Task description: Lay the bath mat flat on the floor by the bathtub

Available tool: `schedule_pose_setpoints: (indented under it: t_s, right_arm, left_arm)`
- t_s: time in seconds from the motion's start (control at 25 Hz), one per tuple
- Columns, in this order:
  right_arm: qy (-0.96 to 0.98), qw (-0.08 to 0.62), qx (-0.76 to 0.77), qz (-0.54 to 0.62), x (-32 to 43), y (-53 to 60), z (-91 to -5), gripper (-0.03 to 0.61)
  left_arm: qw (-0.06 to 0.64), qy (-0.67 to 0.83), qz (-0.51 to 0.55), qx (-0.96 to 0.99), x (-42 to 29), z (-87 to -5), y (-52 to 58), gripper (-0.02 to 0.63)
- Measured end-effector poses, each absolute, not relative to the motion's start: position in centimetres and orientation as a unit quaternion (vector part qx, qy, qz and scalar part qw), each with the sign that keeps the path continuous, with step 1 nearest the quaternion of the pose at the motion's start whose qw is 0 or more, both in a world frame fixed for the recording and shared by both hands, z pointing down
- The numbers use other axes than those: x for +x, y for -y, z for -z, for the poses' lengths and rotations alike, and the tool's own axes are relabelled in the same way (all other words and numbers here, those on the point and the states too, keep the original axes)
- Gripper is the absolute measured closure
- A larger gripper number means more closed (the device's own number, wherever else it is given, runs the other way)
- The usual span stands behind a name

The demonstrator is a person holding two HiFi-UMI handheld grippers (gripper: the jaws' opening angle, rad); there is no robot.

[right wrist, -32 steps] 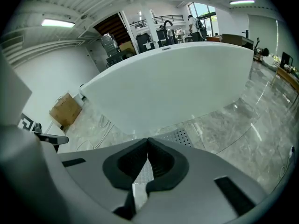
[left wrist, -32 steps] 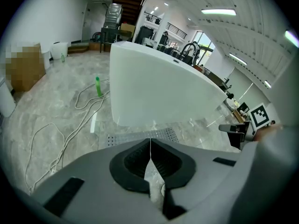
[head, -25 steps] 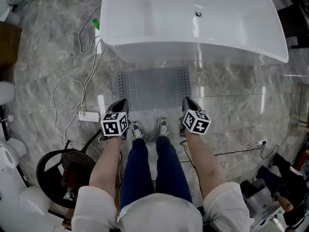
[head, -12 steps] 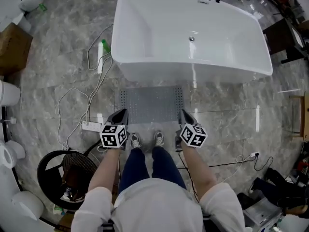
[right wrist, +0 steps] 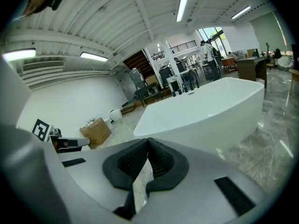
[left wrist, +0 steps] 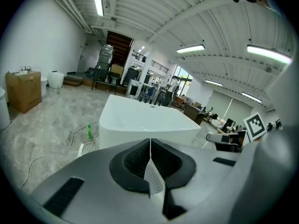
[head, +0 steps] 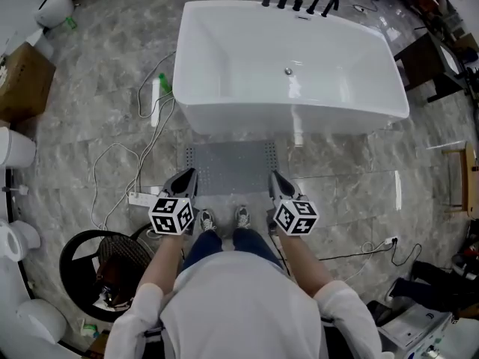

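The grey perforated bath mat (head: 230,167) stretches from my two grippers toward the foot of the white bathtub (head: 288,114). My left gripper (head: 187,176) is shut on its near left corner and my right gripper (head: 275,178) on its near right corner. A sliver of the perforated mat (left wrist: 154,181) shows pinched between the left gripper's (left wrist: 150,141) dark pads, with the bathtub (left wrist: 140,120) beyond. Pinched in the right gripper (right wrist: 147,141) is another sliver of mat (right wrist: 142,183), the bathtub (right wrist: 205,111) behind it. Whether the mat's far edge rests on the floor I cannot tell.
The person's shoes (head: 206,219) stand just behind the mat. White cables and a power strip (head: 138,198) lie on the marble floor at left, near a green bottle (head: 161,88). A black round stool (head: 97,264) stands at lower left, a cardboard box (head: 22,81) far left.
Both grippers have risen together with the mat's near corners in them. The head view has pulled up and back, so the bathtub and mat look smaller.
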State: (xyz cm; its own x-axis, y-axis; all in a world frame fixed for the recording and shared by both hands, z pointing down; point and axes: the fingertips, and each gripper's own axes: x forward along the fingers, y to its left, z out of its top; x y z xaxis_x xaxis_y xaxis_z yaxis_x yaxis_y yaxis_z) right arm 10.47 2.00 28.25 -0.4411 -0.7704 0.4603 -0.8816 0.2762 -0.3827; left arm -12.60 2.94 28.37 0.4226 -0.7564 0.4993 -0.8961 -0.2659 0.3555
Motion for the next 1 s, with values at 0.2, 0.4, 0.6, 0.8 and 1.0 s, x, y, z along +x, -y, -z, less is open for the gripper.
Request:
schedule_pose_setpoints:
  t_s: [0.2,0.4,0.6,0.8,1.0]
  right_arm:
    - [0.818,0.084,0.502,-0.266,10.1,-3.4,-23.7,0.549]
    - [0.826,0.057,0.502,-0.249,10.2,-4.2,-20.1,0.549]
    - [0.834,0.024,0.496,-0.24,10.3,-4.2,-16.5,0.549]
    - [0.848,0.013,0.49,-0.203,10.2,-4.1,-13.3,0.549]
    - [0.854,0.013,0.494,-0.163,10.5,-4.8,-10.2,0.549]
  left_arm:
    - [0.286,0.511,-0.091,0.806,-11.1,-23.9,-3.8,0.578]
    - [0.258,0.504,-0.071,0.821,-10.9,-20.3,-4.4,0.578]
    - [0.235,0.51,-0.059,0.826,-11.2,-17.6,-5.0,0.578]
    - [0.213,0.506,-0.031,0.835,-11.3,-15.1,-6.0,0.578]
    - [0.167,0.505,-0.017,0.846,-11.1,-11.6,-7.1,0.578]
